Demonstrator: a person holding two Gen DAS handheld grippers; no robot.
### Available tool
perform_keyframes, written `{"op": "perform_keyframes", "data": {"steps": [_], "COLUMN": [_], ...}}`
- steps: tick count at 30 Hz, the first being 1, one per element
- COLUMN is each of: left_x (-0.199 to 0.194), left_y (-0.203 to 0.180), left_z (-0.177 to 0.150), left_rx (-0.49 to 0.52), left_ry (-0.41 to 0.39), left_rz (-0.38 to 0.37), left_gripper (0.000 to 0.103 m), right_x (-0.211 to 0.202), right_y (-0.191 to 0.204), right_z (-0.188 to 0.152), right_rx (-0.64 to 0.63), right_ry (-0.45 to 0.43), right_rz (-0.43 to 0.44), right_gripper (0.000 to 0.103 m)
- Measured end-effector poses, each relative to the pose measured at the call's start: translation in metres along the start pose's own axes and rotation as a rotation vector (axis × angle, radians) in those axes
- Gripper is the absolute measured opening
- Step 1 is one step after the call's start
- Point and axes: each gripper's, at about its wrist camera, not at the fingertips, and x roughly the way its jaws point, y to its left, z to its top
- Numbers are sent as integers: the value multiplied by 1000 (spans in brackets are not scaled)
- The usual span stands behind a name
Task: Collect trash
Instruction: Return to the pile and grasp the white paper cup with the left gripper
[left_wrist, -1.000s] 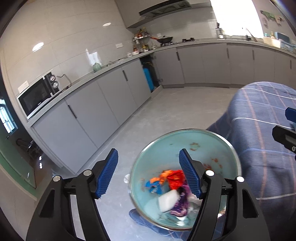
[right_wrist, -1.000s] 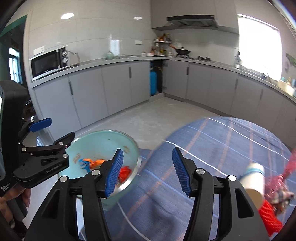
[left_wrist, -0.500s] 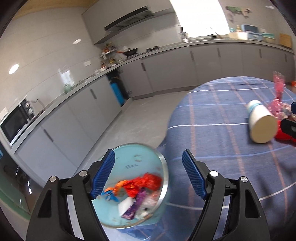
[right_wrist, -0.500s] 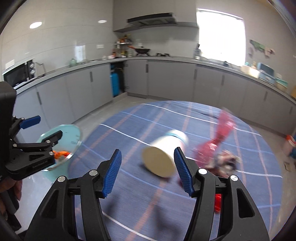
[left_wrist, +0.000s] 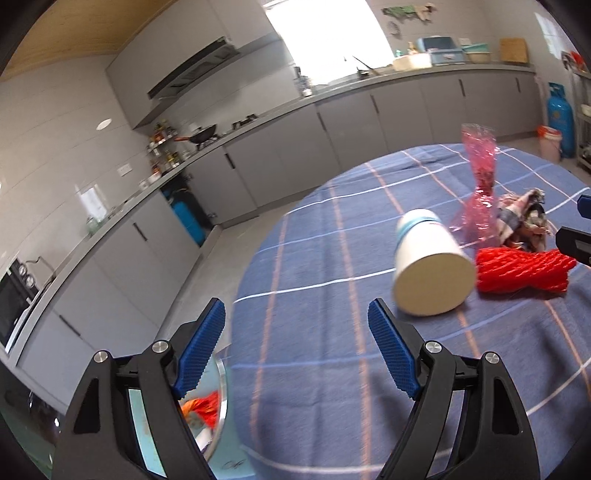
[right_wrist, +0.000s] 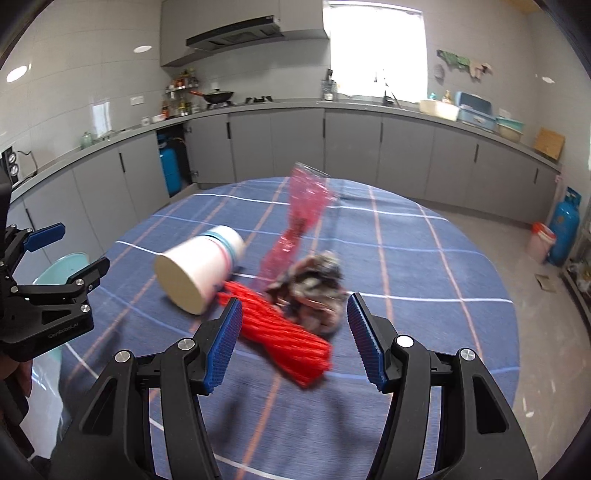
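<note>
On the worktop (right_wrist: 424, 258) are counted one white cup (right_wrist: 195, 267), one red net (right_wrist: 284, 338), one pink wrapper (right_wrist: 301, 210) and one crumpled wad (right_wrist: 314, 291). One bin (left_wrist: 218, 398) is seen beside it.

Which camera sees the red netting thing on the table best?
The right wrist view: the red netting lies whole on the blue tablecloth, just beyond the right tool, touching the white cup. In the left wrist view the red netting sits far off to the side, partly behind that cup.
</note>
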Motion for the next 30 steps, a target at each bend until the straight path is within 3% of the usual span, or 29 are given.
{"op": "perform_keyframes", "data": {"steps": [19, 22, 24, 27, 29, 30], "left_x": [43, 45, 48, 52, 54, 55], "left_y": [-53, -55, -57, -59, -60, -60], "left_z": [21, 22, 23, 22, 22, 21], "left_rx": [97, 111, 119, 131, 135, 132], "left_ry": [6, 18, 28, 52, 61, 69], "left_rz": [-71, -79, -89, -107, -123, -128], "left_gripper": [78, 74, 67, 44, 19, 14], "right_x": [17, 19, 21, 24, 25, 25], "right_y": [-33, -34, -33, -31, -30, -29], "right_z": [-13, -12, -12, -10, -10, -10], "right_rx": [53, 53, 53, 48, 44, 43], "right_ry": [77, 84, 89, 96, 99, 101], "right_rz": [-20, -17, -14, -10, -8, -5], "right_gripper": [61, 61, 61, 61, 61, 61]}}
